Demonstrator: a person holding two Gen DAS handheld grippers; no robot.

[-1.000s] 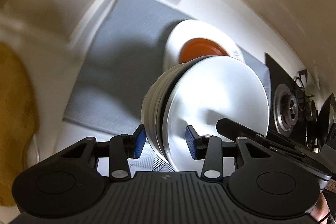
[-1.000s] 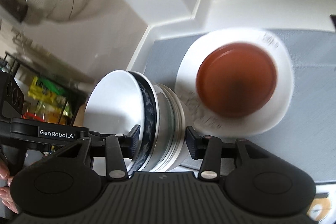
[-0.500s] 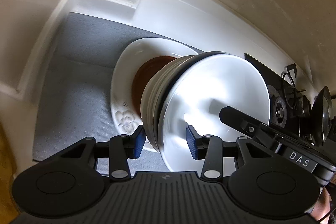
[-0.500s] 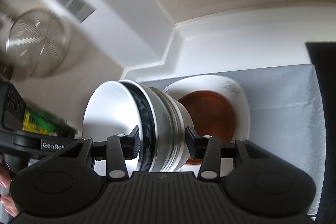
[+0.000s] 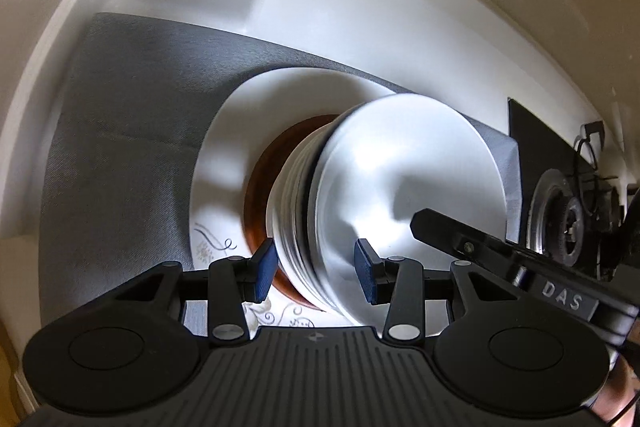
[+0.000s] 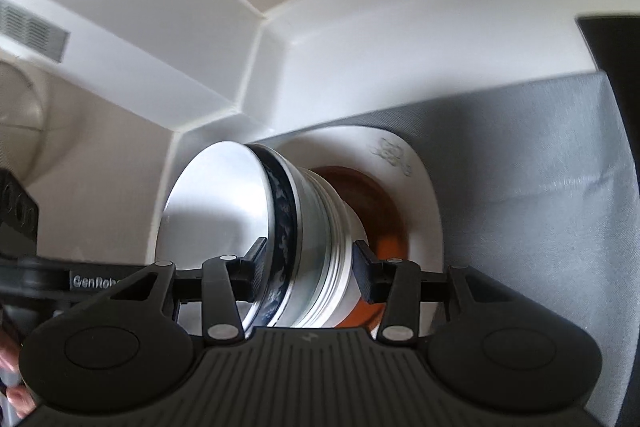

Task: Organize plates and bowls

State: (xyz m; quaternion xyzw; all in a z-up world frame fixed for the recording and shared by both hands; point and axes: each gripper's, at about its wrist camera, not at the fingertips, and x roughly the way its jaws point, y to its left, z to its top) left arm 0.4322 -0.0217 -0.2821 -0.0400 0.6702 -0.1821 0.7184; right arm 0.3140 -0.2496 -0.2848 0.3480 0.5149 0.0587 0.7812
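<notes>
I am gripping a nested stack of bowls (image 5: 360, 211) from both sides, and the step in hand, as I judge it, is setting that stack down onto the plates. My left gripper (image 5: 316, 269) is pinching the stack's near rim, its blue pads on either side of the bowl walls; my right gripper (image 6: 306, 269) is doing the same from the opposite side, one finger inside the top white bowl, the other against the outer ribbed wall. The second bowl shows a dark blue patterned band (image 6: 282, 219) in the right wrist view.

The stack is sitting over a brown plate (image 5: 260, 203), which is lying on a larger white plate (image 5: 224, 163) with a scroll pattern, itself resting on a grey mat (image 5: 120, 131) in the far corner of the white counter (image 5: 352, 7). A stove burner (image 5: 560, 219) is showing to the right. I cannot tell whether the bottom bowl is already touching the brown plate.

Next I am expecting to need a level, centred lowering, then both grippers spreading together so the stack does not tip.
</notes>
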